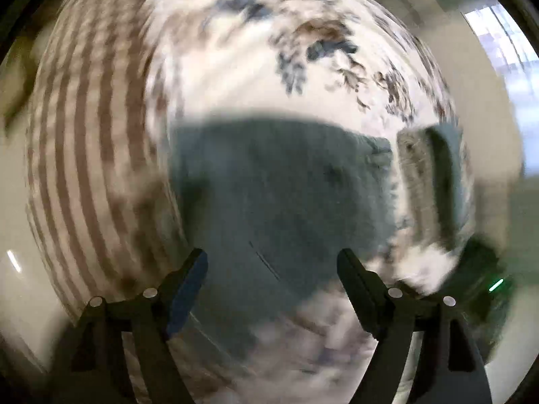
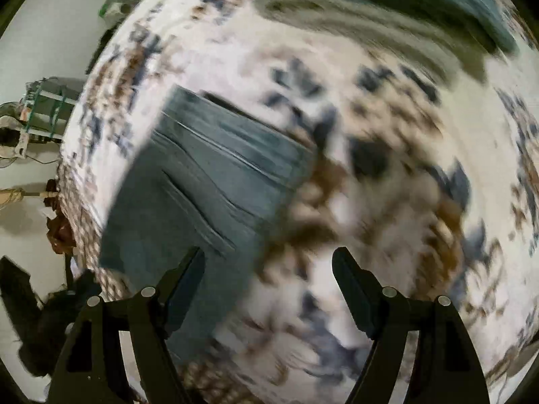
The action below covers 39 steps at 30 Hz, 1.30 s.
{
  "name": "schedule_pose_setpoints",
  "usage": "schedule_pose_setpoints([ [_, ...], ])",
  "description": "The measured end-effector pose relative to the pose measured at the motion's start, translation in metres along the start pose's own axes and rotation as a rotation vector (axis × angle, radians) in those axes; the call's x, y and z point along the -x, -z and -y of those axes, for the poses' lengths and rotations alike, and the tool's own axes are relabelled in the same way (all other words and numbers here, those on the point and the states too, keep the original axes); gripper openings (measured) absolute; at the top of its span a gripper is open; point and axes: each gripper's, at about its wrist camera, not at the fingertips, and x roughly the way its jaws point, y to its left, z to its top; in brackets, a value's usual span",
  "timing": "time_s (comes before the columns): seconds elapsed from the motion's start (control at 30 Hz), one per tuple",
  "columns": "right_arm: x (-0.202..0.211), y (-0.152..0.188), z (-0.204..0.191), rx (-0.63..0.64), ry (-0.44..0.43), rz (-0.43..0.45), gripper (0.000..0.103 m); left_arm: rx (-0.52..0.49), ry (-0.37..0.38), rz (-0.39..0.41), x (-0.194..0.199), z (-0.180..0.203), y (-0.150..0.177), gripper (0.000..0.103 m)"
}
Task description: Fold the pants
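Both the left tongs (image 1: pixel 271 266) and right tongs (image 2: pixel 267 264) hung spread and empty above the grey-blue pants (image 1: pixel 269 195), lying mid-frame on a patterned bedspread (image 1: pixel 235 50), seemingly between folds; next, each needed an edge to grip.

The left gripper (image 1: pixel 271 262) has two black, matte fingers, each a slim wedge tapering to a blunt tip, with a flat dark pad on its inner face; the left pad looks faintly blue. Each finger sits on forked black linkage arms with open triangular gaps, pinned by two round silver rivets per side. The right gripper (image 2: pixel 267 261) is built alike: black tapered fingers, dark inner pads, four silver pivot pins, and tiny screw holes on the lower arms. No hands or sleeves show in either view
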Motion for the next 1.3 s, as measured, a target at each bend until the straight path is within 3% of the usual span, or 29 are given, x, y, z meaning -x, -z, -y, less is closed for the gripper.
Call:
schedule_pose_setpoints([
  [0.17,0.001,0.023,0.038,-0.008,-0.067,-0.016,0.08,0.37,0.133,-0.118,-0.049,-0.021,0.063,0.077],
  [0.3,-0.003,0.027,0.053,-0.026,-0.138,-0.04,0.08,0.605,0.199,-0.107,-0.085,-0.045,0.084,0.076],
  [0.57,-0.048,-0.003,0.045,-0.078,-0.276,-0.052,0.08,0.828,0.191,-0.012,-0.101,-0.068,0.062,0.074],
  [0.63,-0.063,-0.017,0.039,-0.085,-0.292,-0.047,0.08,0.854,0.16,-0.002,-0.103,-0.067,0.053,0.065],
  [0.73,-0.088,-0.037,0.038,-0.128,-0.311,-0.049,0.08,0.833,0.121,0.022,-0.099,-0.059,0.041,0.047],
  [0.77,-0.096,-0.042,0.038,-0.147,-0.34,-0.052,0.08,0.822,0.111,0.03,-0.097,-0.057,0.038,0.032],
  [0.8,-0.105,-0.046,0.039,-0.172,-0.368,-0.049,0.08,0.805,0.093,0.033,-0.095,-0.052,0.036,0.024],
  [0.83,-0.109,-0.047,0.04,-0.191,-0.381,-0.037,0.079,0.792,0.095,0.032,-0.092,-0.05,0.032,0.023],
  [0.87,-0.111,-0.047,0.04,-0.212,-0.403,-0.011,0.067,0.777,0.093,0.028,-0.089,-0.05,0.028,0.021],
  [0.9,-0.111,-0.046,0.039,-0.217,-0.422,0.013,0.043,0.761,0.09,0.025,-0.087,-0.048,0.023,0.02],
  [1.0,-0.099,-0.036,0.029,-0.226,-0.402,0.079,0.04,0.668,0.094,0.02,-0.074,-0.044,0.007,0.017],
  [1.13,-0.078,-0.015,0.031,-0.294,-0.457,0.109,0.037,0.457,0.093,0.002,-0.047,-0.039,-0.016,0.017],
  [1.3,-0.057,0.046,0.036,-0.349,-0.481,0.088,0.036,0.273,0.094,-0.047,-0.033,-0.049,-0.027,0.017],
])
